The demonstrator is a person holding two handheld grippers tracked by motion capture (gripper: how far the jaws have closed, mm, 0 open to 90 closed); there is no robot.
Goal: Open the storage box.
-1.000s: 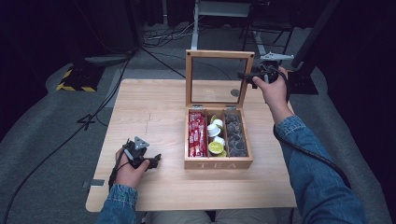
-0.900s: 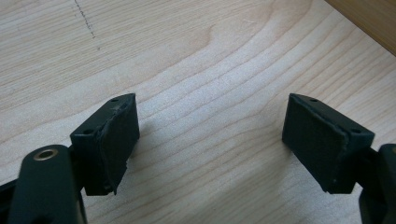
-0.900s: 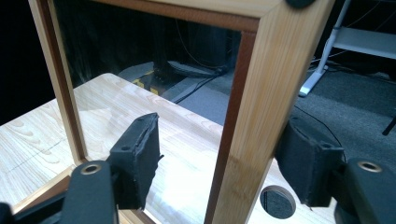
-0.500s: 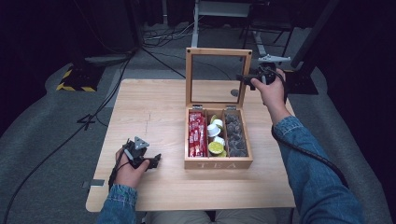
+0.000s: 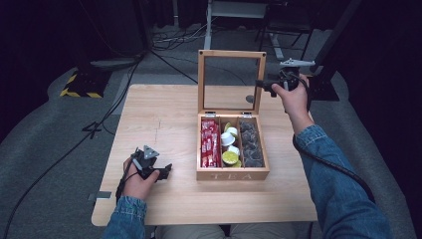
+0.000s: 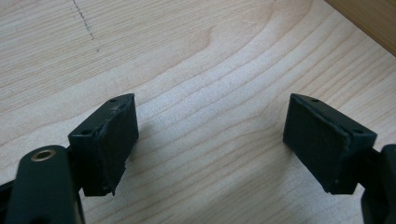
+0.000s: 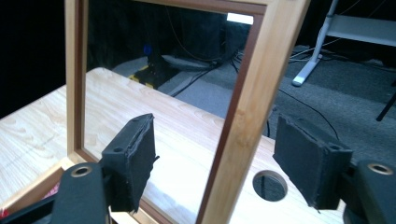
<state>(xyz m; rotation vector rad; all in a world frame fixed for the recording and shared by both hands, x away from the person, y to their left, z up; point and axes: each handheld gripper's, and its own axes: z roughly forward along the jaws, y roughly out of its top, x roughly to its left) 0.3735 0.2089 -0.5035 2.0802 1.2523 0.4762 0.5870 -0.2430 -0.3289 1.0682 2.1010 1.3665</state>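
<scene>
Desk (image 5: 164, 114): light wood, set on grey floor.

Tea box (image 5: 233, 174): wooden, "TEA" on front wall, sits right of desk centre. Three compartments: left w/ red sachets (image 5: 209, 143), middle w/ small white and yellow-green pods (image 5: 229, 148), right w/ dark wrapped pieces (image 5: 251, 143).

Lid (image 5: 232, 54): wood frame w/ clear pane, hinged at box's far edge, standing upright and open. In the right gripper view the lid's side rail (image 7: 254, 107) runs up btwn the two jaws; pads sit either side of it w/ gaps, not pressing.

Right hand-held gripper (image 5: 263, 85): held up at lid's right rail, near its mid height, pointing left across the high view. Jaws apart around the rail; they have just been opening, rail btwn them, no clamp. Round hole in desk (image 7: 270, 185) shows just past the rail.

Left hand-held gripper (image 5: 166, 171): low at desk's near-left, well apart from box, resting at desk surface, pointing right. Left gripper view: pads (image 6: 119, 140) wide apart, bare wood btwn them, nothing held. Box corner shows at that view's top right.
</scene>
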